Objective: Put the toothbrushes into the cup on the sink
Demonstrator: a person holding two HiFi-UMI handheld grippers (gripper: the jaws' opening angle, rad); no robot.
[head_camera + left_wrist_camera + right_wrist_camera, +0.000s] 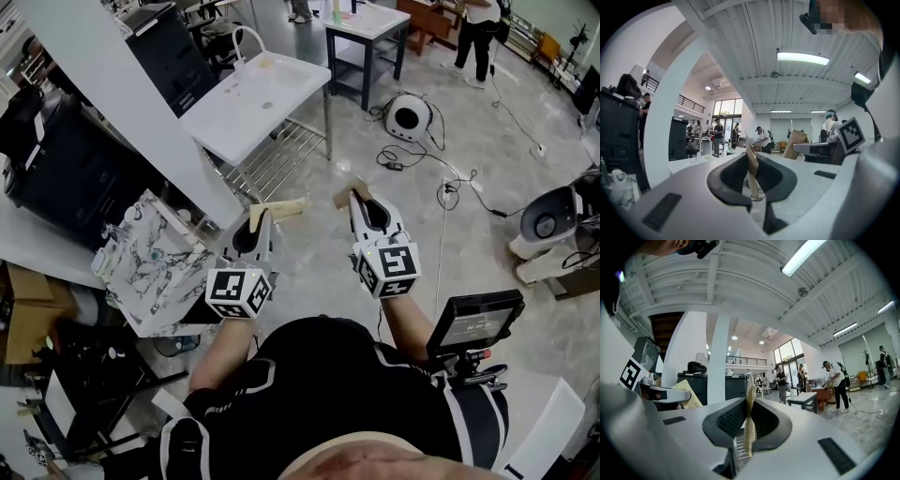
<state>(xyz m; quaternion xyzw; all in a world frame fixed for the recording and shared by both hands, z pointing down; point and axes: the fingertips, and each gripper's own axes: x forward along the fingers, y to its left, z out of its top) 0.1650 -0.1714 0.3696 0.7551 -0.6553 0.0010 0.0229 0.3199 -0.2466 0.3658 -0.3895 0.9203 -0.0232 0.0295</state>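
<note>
We are not finding the toothbrushes or the cup in any view. Only the sink (pixel 286 117) is showing, a white basin on metal legs with a curved faucet (pixel 246 34), standing far from us and to the left. A small yellowish mark (pixel 266 62) near its far edge is too small to name. We are judging the toothbrushes to be light, stiff and slim, with smooth handles that are likely to slip or twist in a pinch. So we are planning to take each one across the middle of the handle, clear of the bristles, and to keep it straight enough to drop into the cup. The left gripper (pixel 298 203) and the right gripper (pixel 346 196) are hovering side by side over the grey floor (pixel 394 216), near us and well apart from the sink, both pointing level toward the far side. Each is carrying nothing: in the gripper views the left's tan pads (pixel 752 168) and the right's (pixel 749 423) are standing pressed together, with no object between them.
</note>
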